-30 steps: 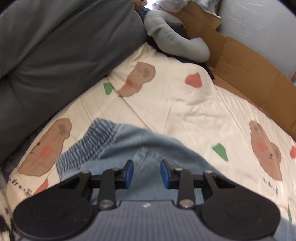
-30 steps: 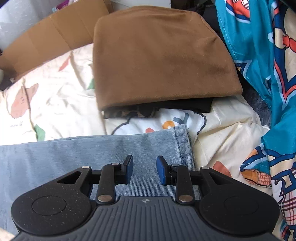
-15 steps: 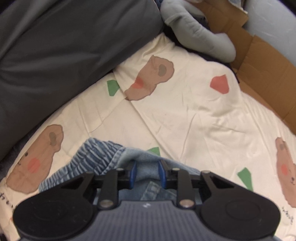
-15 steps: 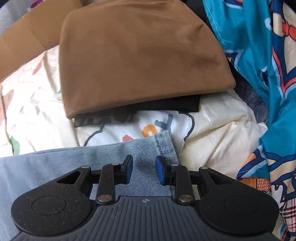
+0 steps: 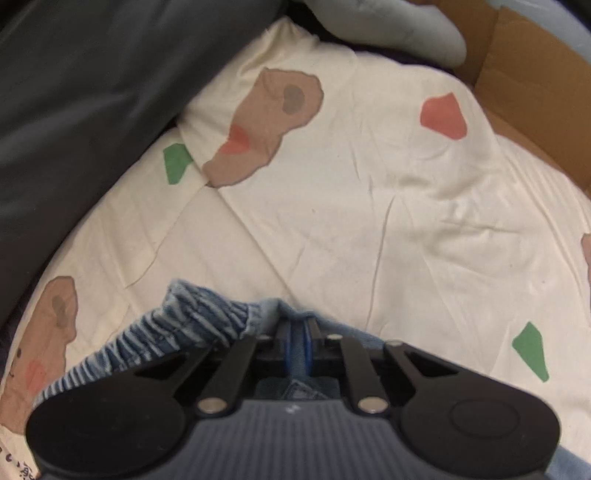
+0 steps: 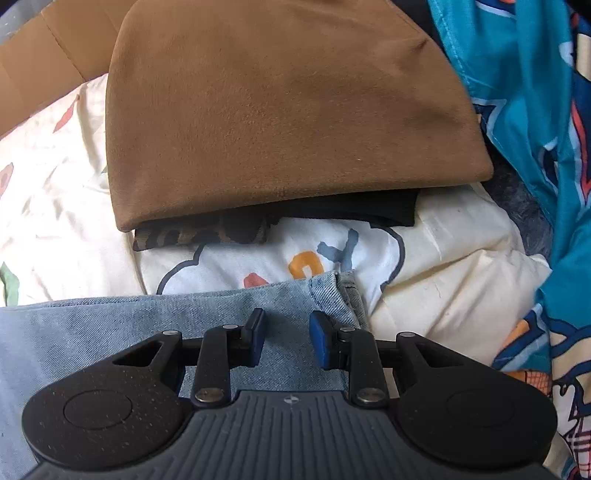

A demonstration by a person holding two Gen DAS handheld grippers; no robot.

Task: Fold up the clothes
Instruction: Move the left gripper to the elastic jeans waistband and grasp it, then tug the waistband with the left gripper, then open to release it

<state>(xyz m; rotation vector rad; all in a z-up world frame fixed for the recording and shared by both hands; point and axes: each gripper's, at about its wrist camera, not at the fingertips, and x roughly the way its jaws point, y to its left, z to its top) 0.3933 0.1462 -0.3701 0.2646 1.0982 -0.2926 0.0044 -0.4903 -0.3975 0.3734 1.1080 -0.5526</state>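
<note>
Light blue jeans lie on a cream bear-print sheet (image 5: 351, 203). In the left wrist view their gathered elastic waistband (image 5: 199, 317) bunches up at the bottom. My left gripper (image 5: 295, 332) is closing, and a fold of that denim is pinched between its blue pads. In the right wrist view a flat jeans leg (image 6: 147, 317) runs in from the left and ends at its hem (image 6: 332, 291). My right gripper (image 6: 286, 325) hovers just over the leg near the hem. It is open, its pads apart with nothing pinched between them.
A folded brown garment (image 6: 288, 110) lies on black and leopard-print pieces (image 6: 199, 234) just beyond the hem. Blue printed cloth (image 6: 535, 110) hangs at the right. A dark grey cushion (image 5: 74, 92), a pale grey garment (image 5: 406, 33) and cardboard (image 5: 535, 92) border the sheet.
My left gripper has come down onto the waistband, and its jaws have closed from wide apart onto a fold of denim. The right gripper has drifted toward the hem and stayed open.
</note>
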